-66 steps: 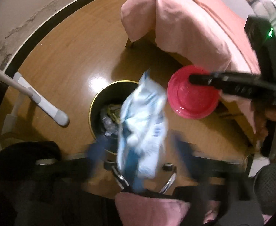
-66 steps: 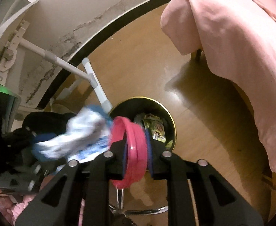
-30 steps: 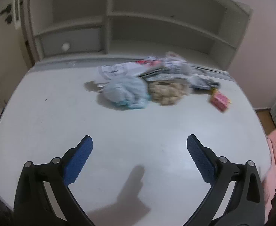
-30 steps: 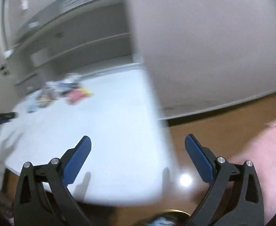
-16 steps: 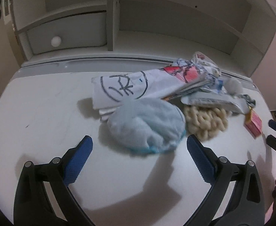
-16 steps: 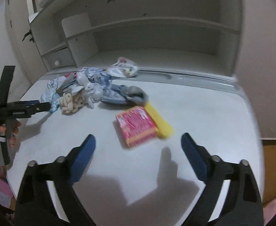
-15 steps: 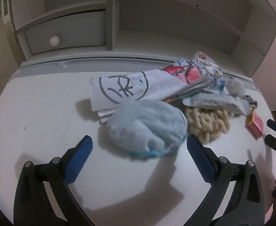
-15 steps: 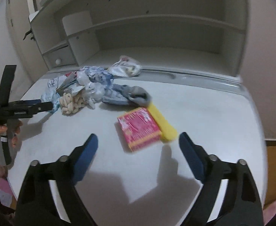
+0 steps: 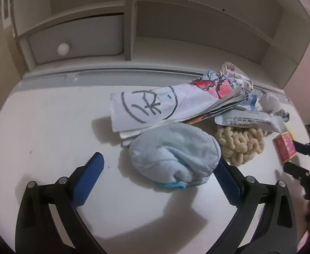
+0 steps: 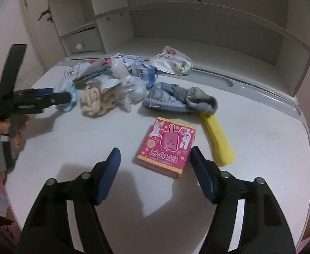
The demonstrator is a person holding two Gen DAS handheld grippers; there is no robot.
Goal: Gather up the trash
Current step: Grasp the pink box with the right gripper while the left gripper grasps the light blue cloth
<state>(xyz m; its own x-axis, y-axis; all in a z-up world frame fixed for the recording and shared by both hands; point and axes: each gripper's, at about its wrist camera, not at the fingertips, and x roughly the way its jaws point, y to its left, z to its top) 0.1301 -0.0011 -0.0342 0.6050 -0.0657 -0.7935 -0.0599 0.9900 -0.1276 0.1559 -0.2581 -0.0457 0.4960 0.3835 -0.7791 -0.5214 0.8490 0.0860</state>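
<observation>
**Both claws empty over a desk with trash left to gather**

Much is judged to remain: a whole heap lies on the white desk, and nothing is held. The left gripper is spread wide, its jaws straddling a pale blue cloth bundle without touching it. The right gripper is likewise released, jaws apart, with the pink box lying between and just ahead of them.

In the right wrist view the pink box is seen flat on the desk, printed face up, its long axis running from about 7 o'clock to 1 o'clock. Just beside it, at 3 o'clock, a yellow wrapper is laid with its long axis from 11 to 5 o'clock (its upper end is tucked under the grey-blue cloth).

In the left wrist view the scribbled paper bag is set at 12 o'clock from the bundle, long axis roughly 8 to 2 o'clock. The cream knotted rope lies at 3 o'clock; whether it counts as trash cannot be told. No bin is shown.
</observation>
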